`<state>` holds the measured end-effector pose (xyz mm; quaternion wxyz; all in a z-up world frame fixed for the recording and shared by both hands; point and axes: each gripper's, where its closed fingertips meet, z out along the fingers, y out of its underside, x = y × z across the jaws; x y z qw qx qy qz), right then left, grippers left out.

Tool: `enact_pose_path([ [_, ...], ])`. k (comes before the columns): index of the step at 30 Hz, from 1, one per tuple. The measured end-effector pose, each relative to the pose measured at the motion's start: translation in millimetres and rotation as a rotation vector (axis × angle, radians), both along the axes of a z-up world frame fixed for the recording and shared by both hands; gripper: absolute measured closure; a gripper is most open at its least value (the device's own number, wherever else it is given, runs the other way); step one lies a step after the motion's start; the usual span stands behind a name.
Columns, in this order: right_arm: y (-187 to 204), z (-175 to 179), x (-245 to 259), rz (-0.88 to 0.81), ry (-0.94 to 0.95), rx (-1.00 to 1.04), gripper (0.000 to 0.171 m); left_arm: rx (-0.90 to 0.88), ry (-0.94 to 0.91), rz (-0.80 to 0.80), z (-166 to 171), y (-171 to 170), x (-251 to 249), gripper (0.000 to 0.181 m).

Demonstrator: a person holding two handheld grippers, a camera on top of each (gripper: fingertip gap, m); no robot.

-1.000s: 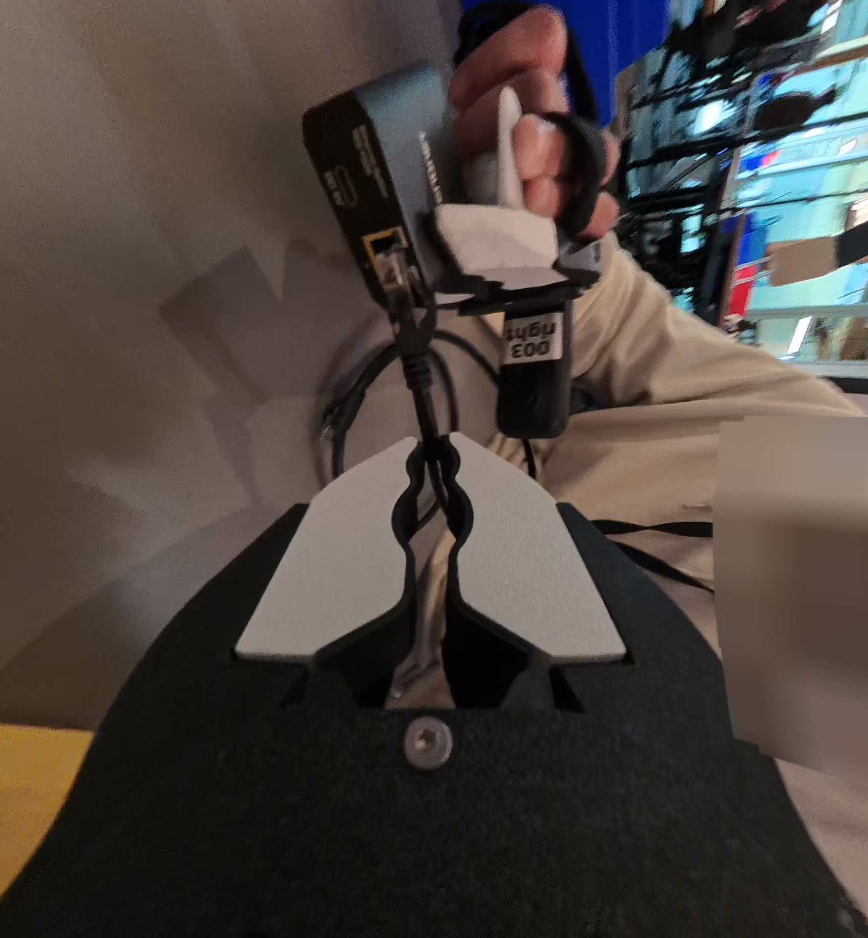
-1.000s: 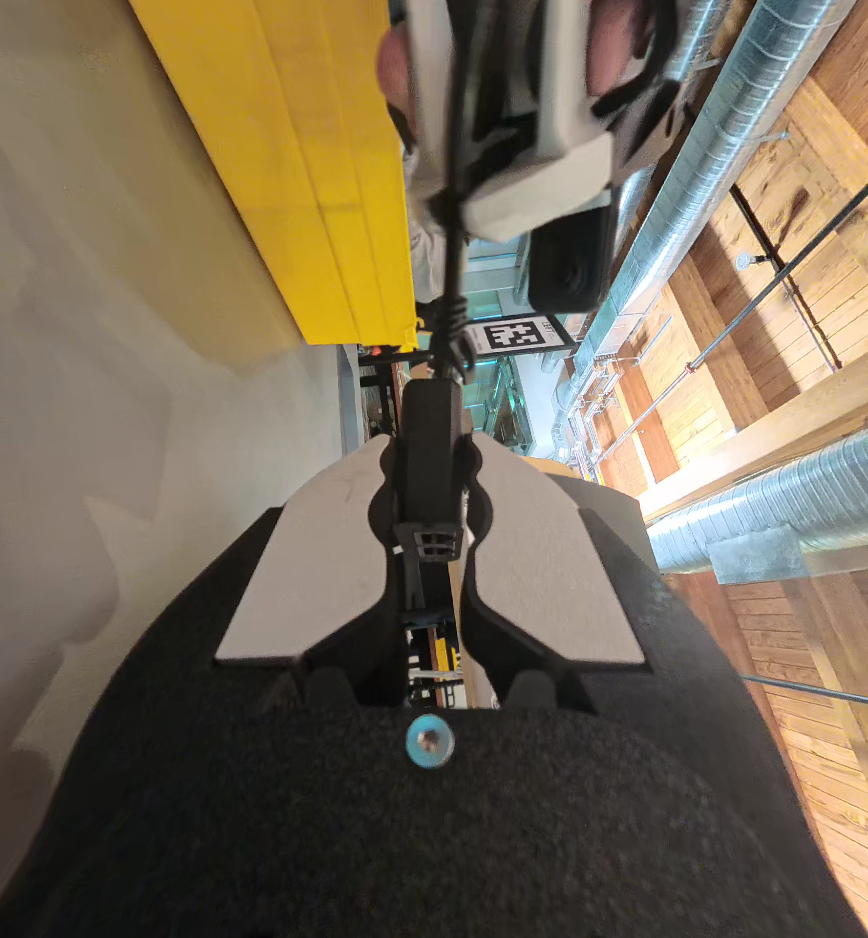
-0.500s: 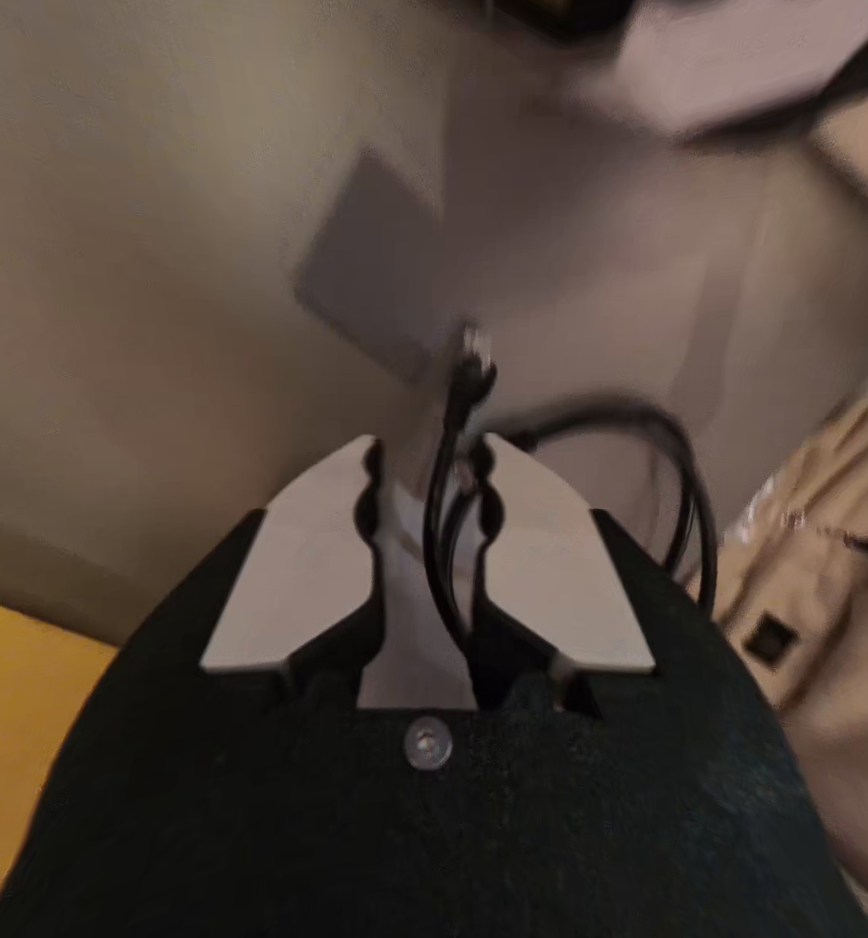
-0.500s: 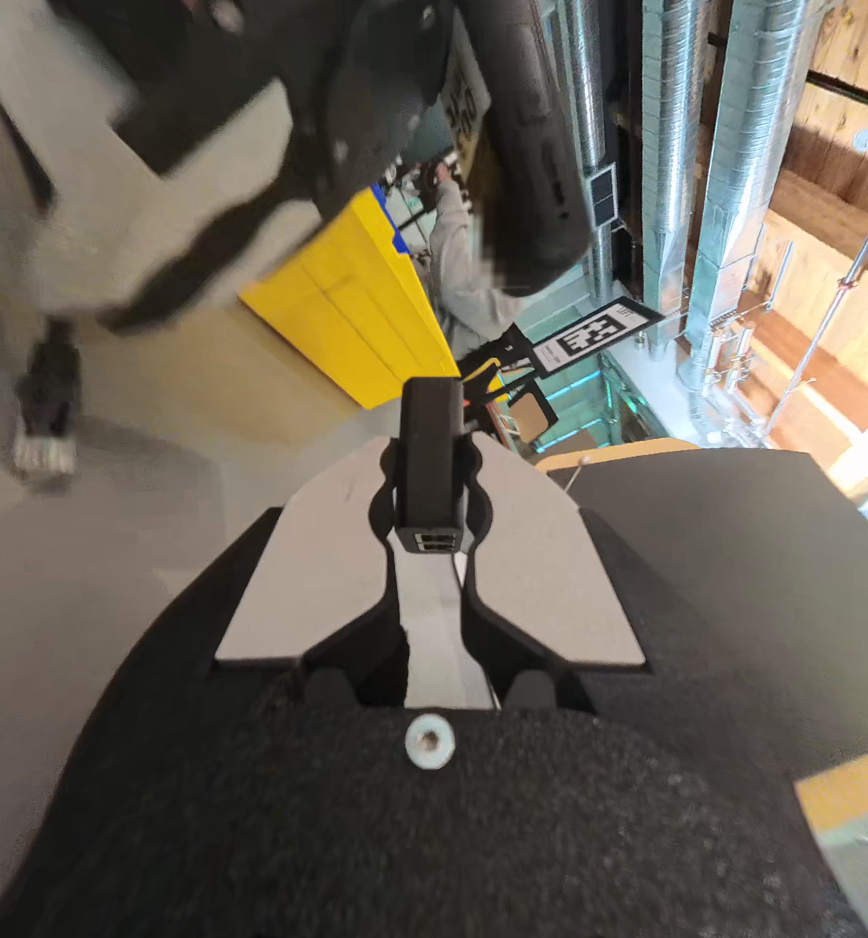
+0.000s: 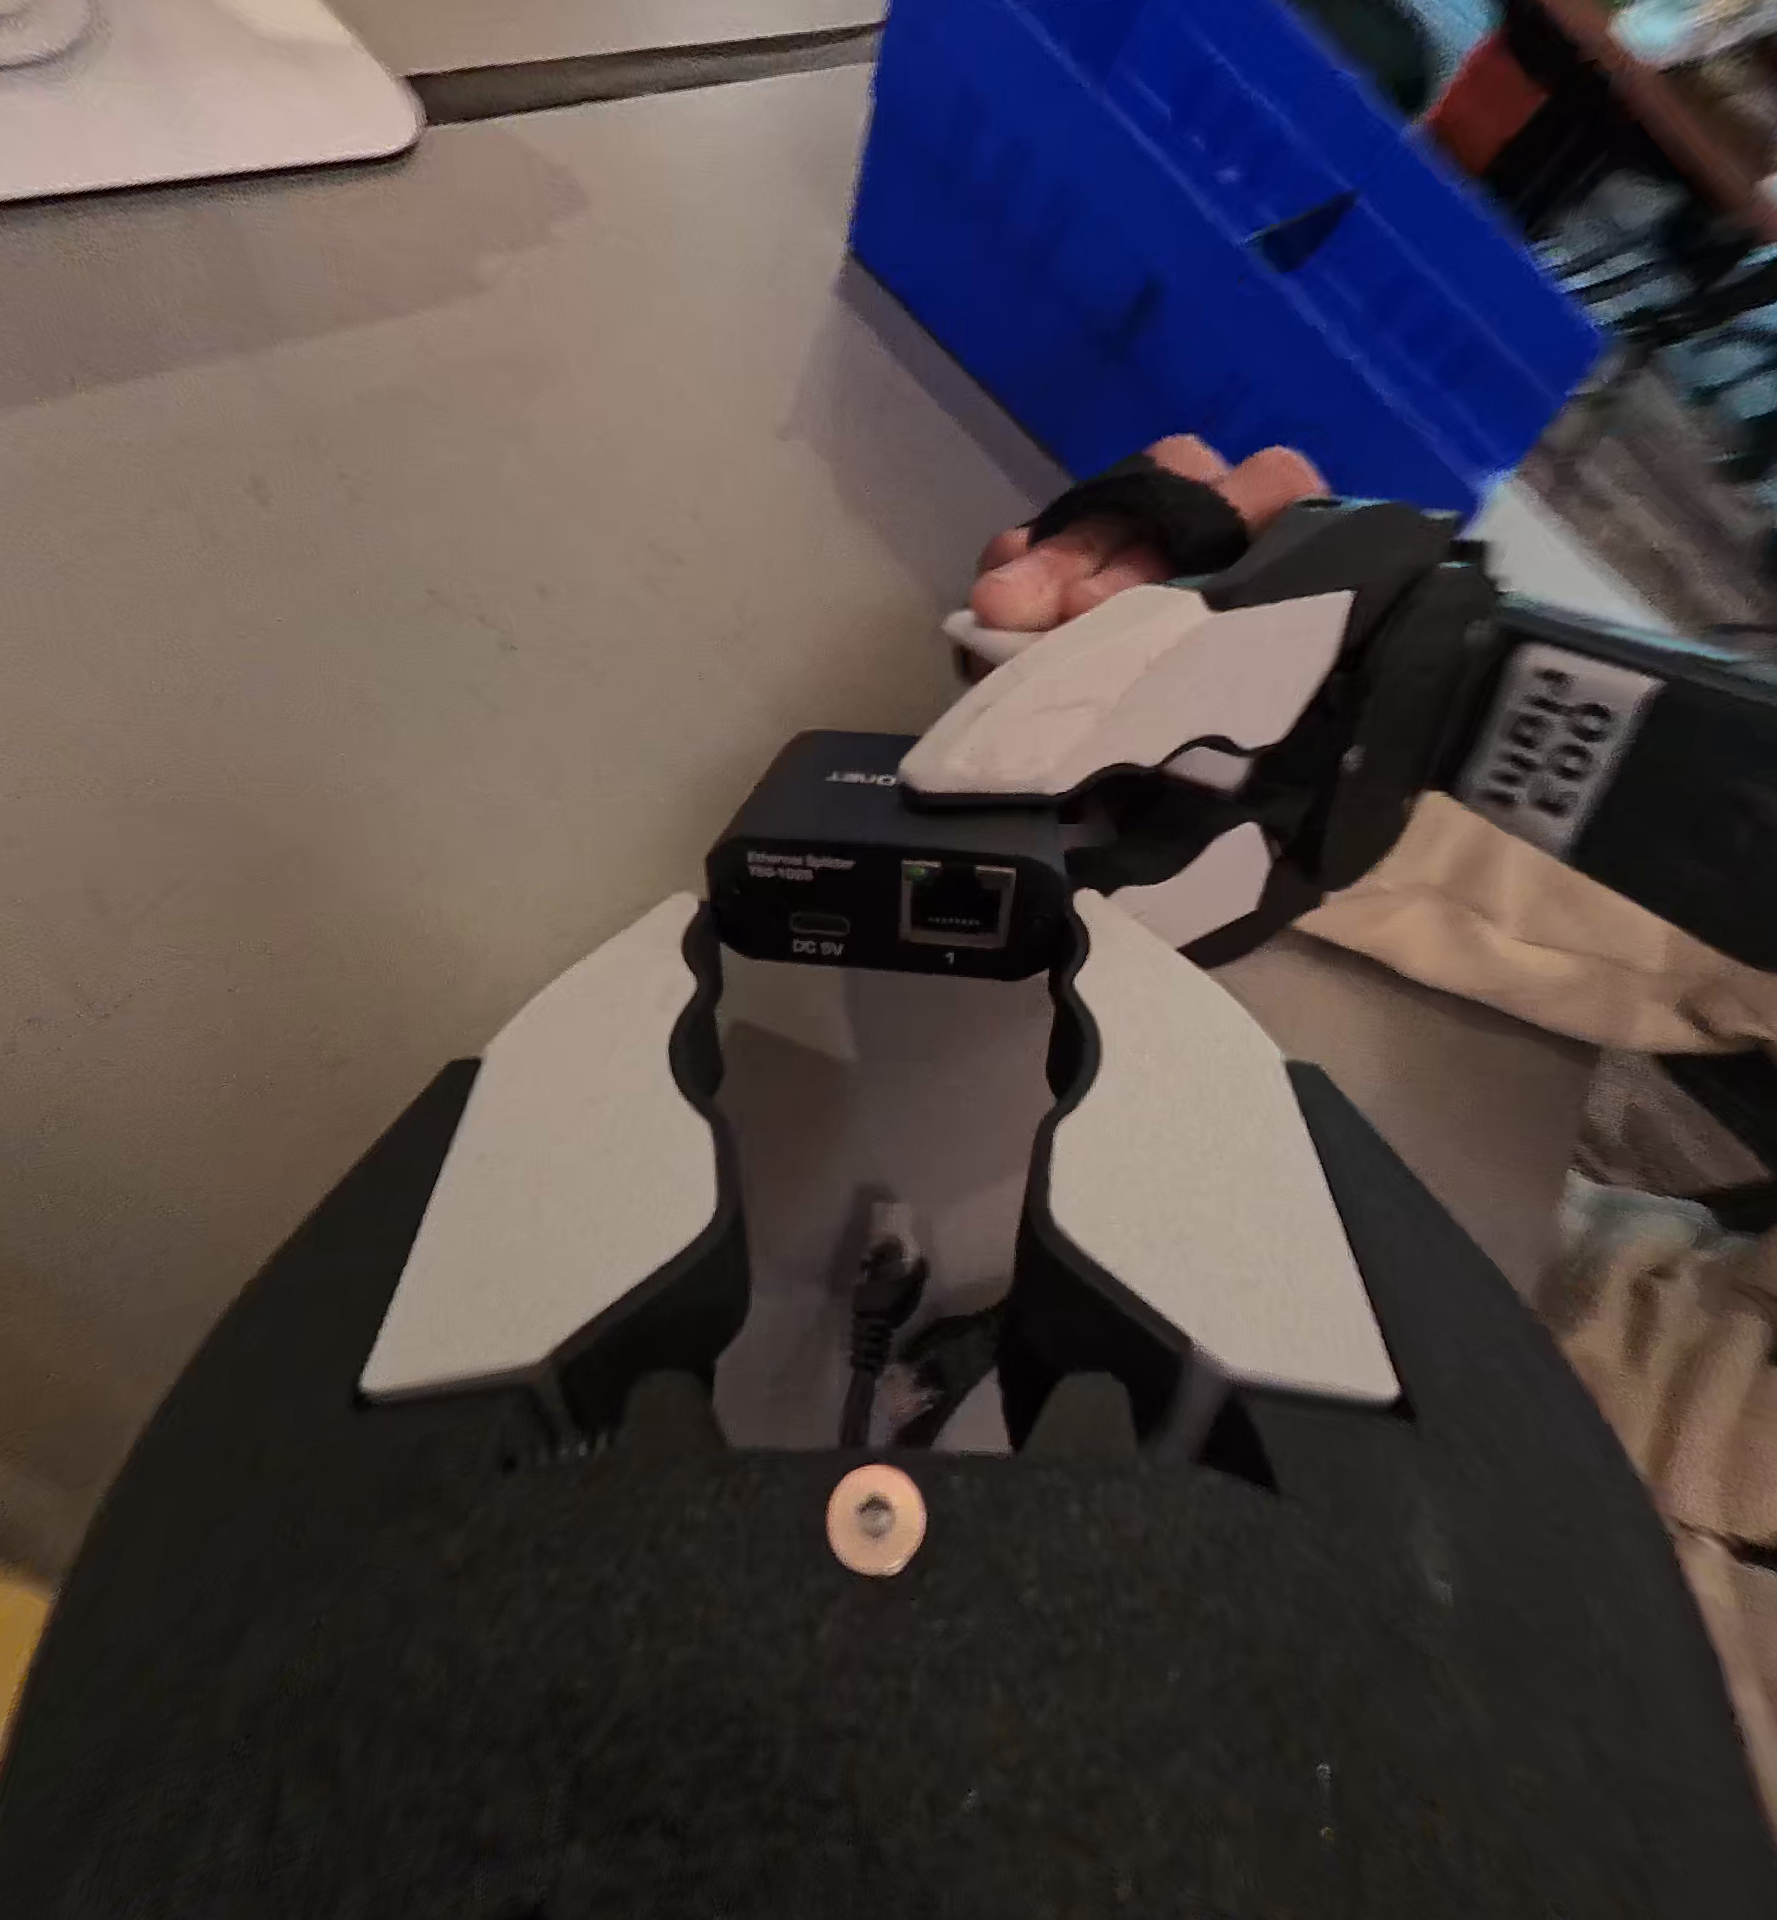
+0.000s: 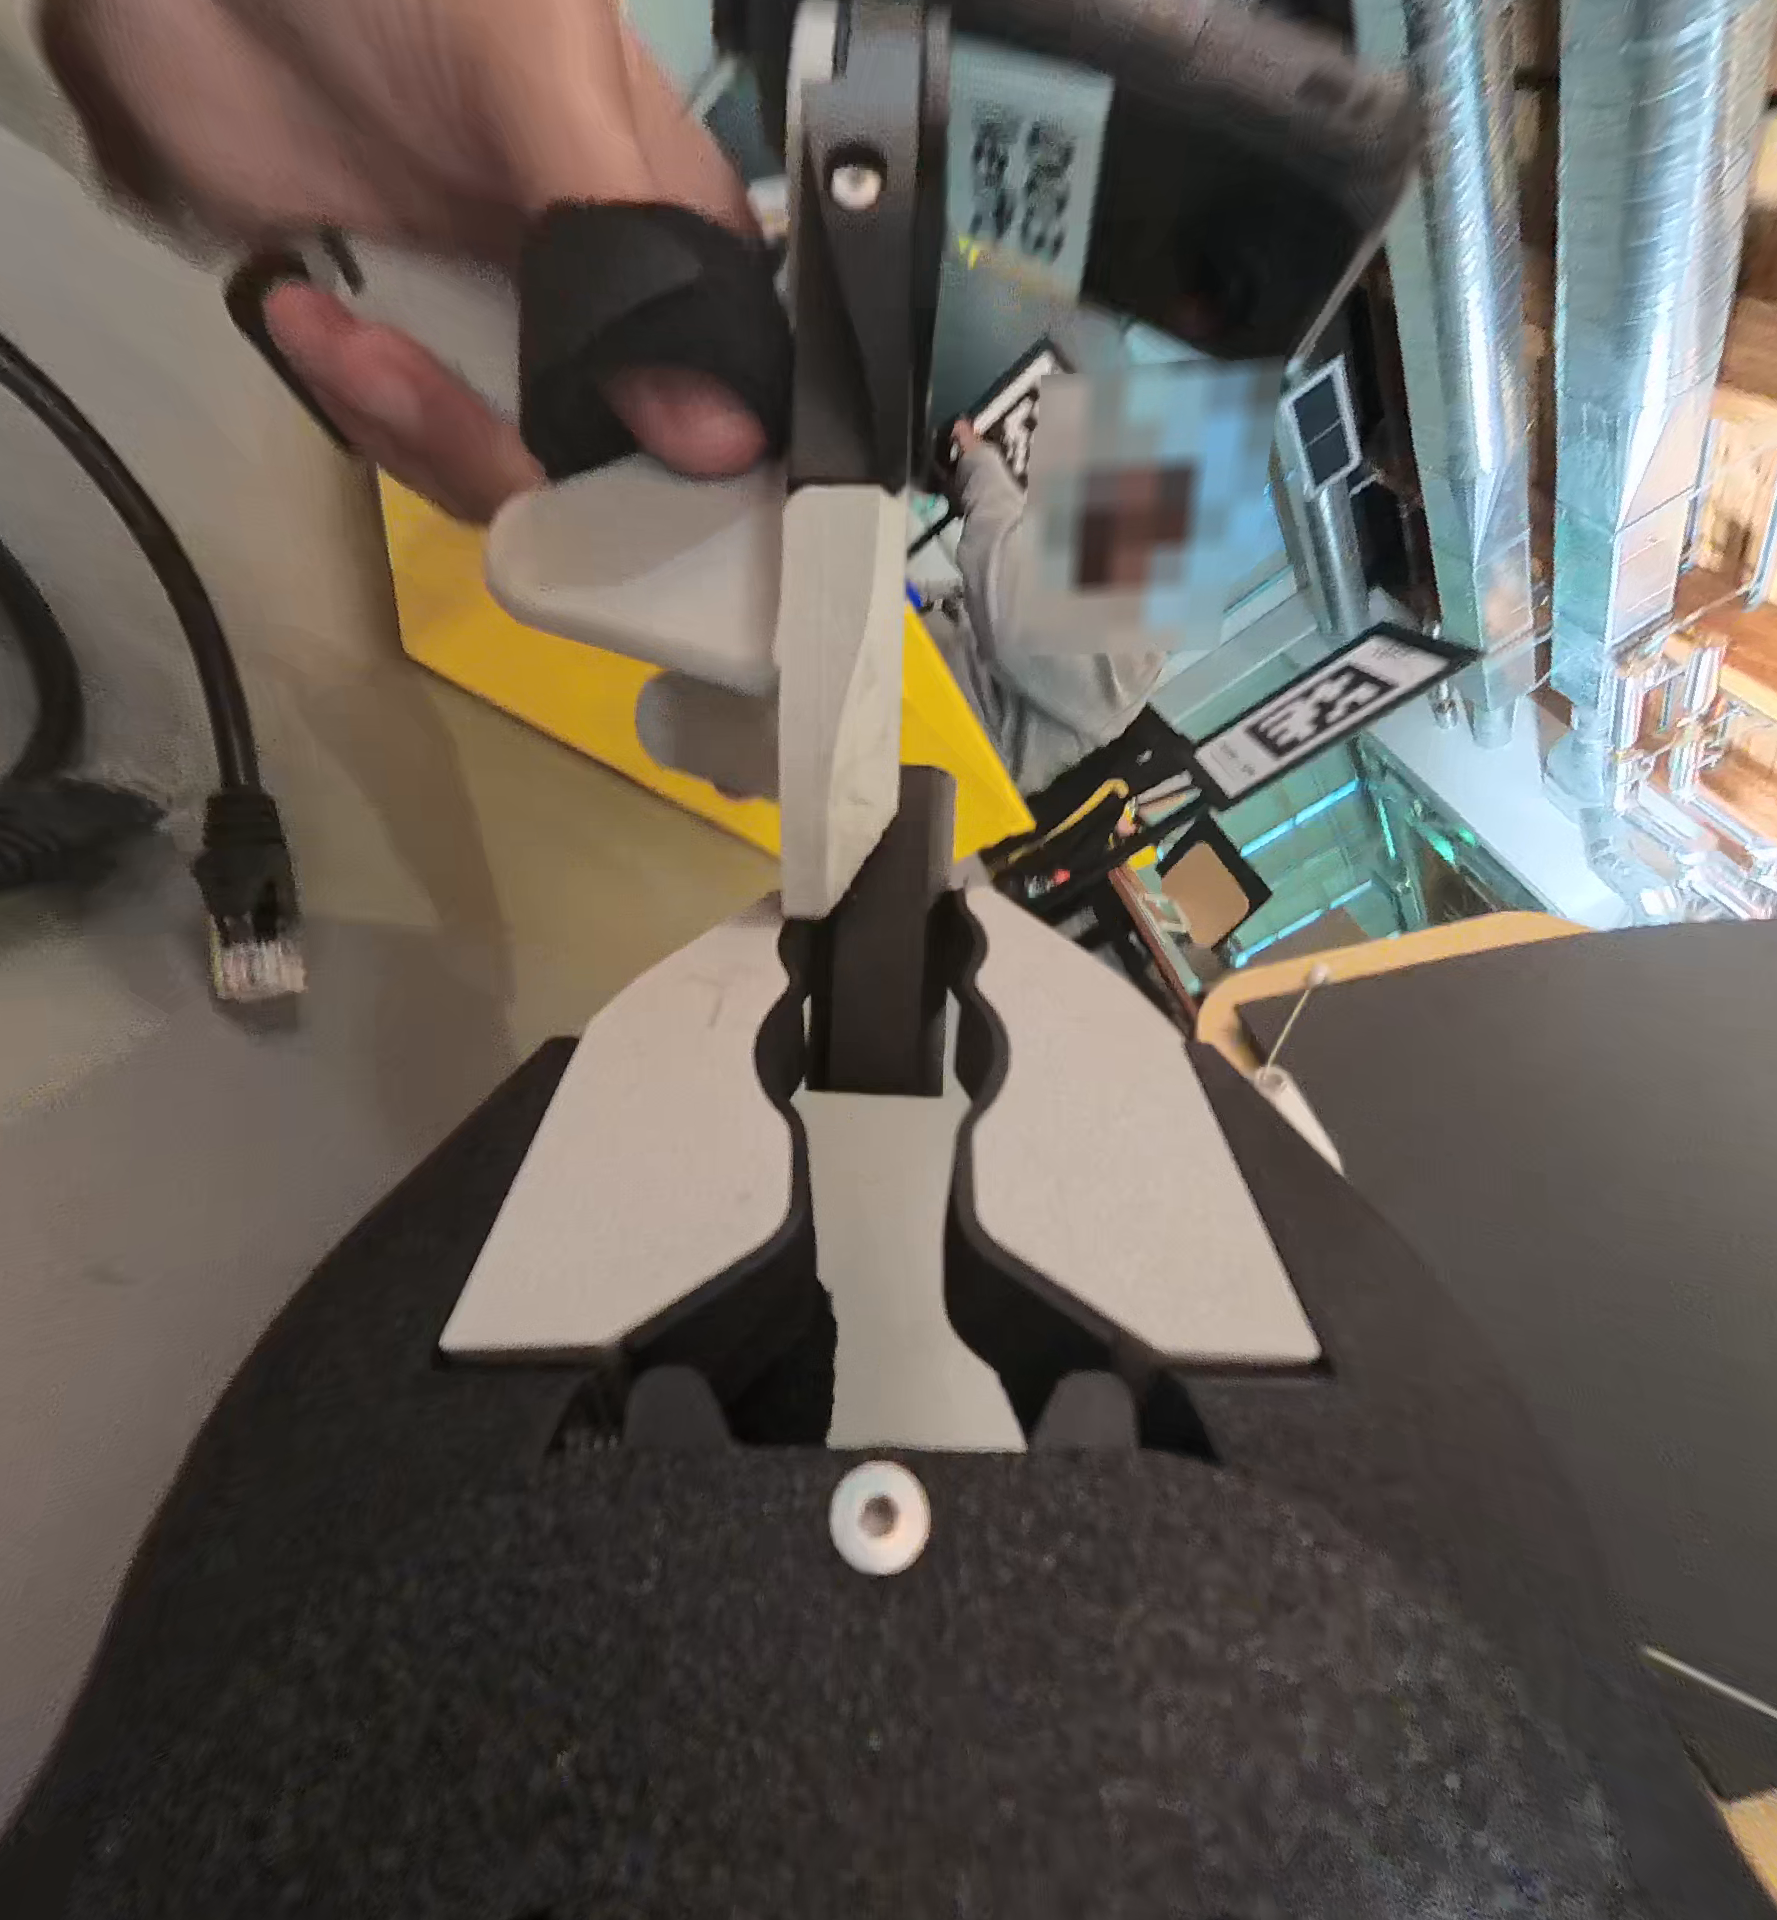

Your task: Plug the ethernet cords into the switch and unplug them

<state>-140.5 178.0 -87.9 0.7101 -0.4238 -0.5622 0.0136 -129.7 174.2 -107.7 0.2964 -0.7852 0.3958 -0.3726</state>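
The small black switch [image 5: 842, 904] is held above the grey table [image 5: 344, 727], its empty port facing the left wrist camera. My left gripper [image 5: 884, 925] is spread wide, and its fingertips [image 5: 692, 935] rest against both sides of the switch. My right gripper [image 5: 967, 821] reaches in from the right and clamps the switch from above and below. In the right wrist view my right gripper [image 6: 884, 997] is shut on the switch [image 6: 889, 935], and a left finger [image 6: 842, 727] lies along its side. The black ethernet cord's plug [image 6: 245, 894] lies loose on the table; it also shows between my left fingers [image 5: 884, 1278].
A blue bin [image 5: 1175, 229] stands at the back right. A yellow bin [image 6: 572, 675] stands behind the grippers. A white flat object [image 5: 136, 104] lies at the far left. A black panel [image 6: 1538, 1195] is at the right. A person's beige clothing [image 5: 1486, 935] is close by. The grippers are tip to tip, or close to it.
My left gripper pulled the cord's plug out of the switch and let it drop onto the table. It then opened wider and came around the switch. The right gripper kept hold of the switch.
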Motion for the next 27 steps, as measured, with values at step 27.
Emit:
enact_pose_path([
  [27, 48.1, -23.5, 29.8, -0.259, -0.112, -0.094, 0.147, 0.577, 0.911, -0.255, -48.6, -58.6, -110.2, 0.153],
])
